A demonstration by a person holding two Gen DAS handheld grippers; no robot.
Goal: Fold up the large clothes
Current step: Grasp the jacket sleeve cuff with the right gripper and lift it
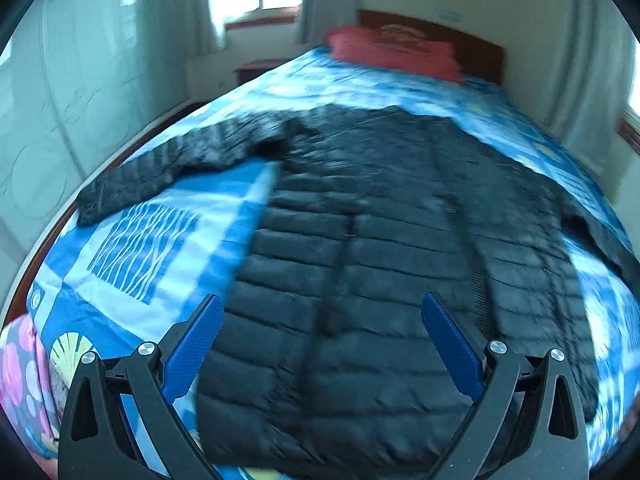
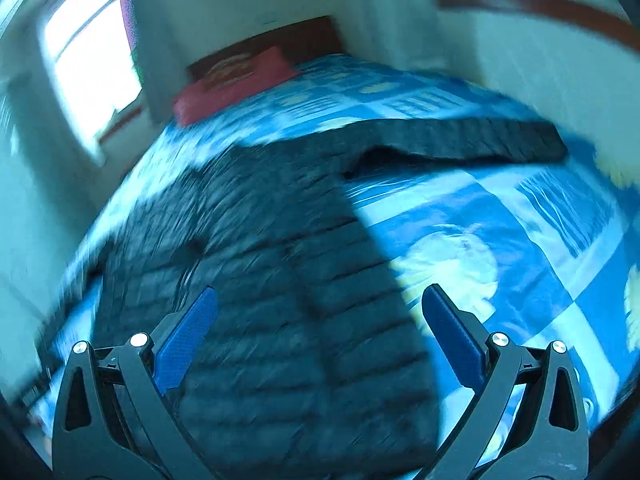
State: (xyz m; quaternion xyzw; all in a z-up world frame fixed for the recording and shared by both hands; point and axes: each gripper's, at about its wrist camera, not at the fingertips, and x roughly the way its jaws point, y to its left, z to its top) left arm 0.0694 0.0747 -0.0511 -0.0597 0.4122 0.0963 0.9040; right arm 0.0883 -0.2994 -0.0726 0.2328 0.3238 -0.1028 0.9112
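A black quilted puffer jacket (image 1: 380, 248) lies spread flat across the middle of the bed (image 1: 160, 232), on a blue-and-white patterned bedspread; its hem reaches the near edge and its collar points toward the headboard (image 1: 460, 40); one sleeve (image 1: 168, 168) stretches out toward the bed's left edge, the other sleeve (image 2: 460, 140) toward the right edge. The left gripper (image 1: 322, 332) hovers over the jacket's lower front, blue pads spread wide apart, holding nothing; the right gripper (image 2: 320, 326) hangs over the jacket's right side edge, its fingers likewise parted and empty. A red pillow (image 1: 392, 50) rests at the head edge; it bears a gold design, too blurred to read; no label on the jacket is legible.
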